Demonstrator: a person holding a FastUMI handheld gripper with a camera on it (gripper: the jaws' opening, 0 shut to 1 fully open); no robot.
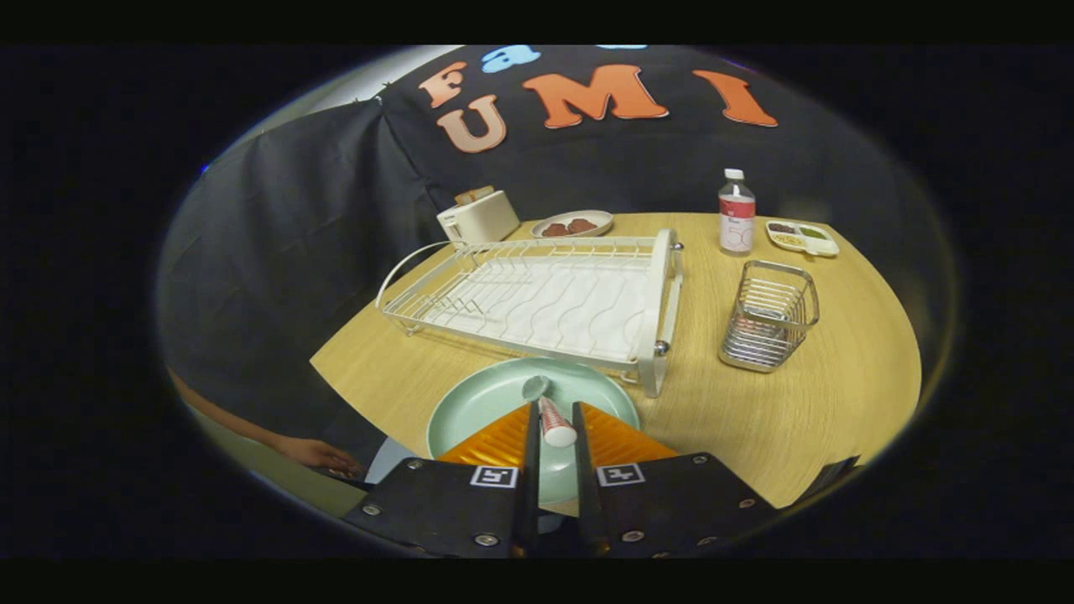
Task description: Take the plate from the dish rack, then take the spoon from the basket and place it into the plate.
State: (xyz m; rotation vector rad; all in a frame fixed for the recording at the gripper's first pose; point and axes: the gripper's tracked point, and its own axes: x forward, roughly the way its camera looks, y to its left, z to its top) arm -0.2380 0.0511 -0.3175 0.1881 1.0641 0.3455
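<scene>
On the wooden table (755, 419), a plate (487, 403) is seen just in front of the dish rack (545, 302), with the basket (769, 315) well apart. The spoon (550, 411) is gripped by its handle between the tongs (554, 424), its bowl held over the plate.

Fingers (587, 436) cover plate's (478, 403) near rim; spoon (550, 411) handle half-hidden (grip unclear).

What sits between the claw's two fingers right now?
In the gripper view, the spoon sits between the claw's fingers, its handle gripped and its bowl pointing ahead over the green plate.
</scene>
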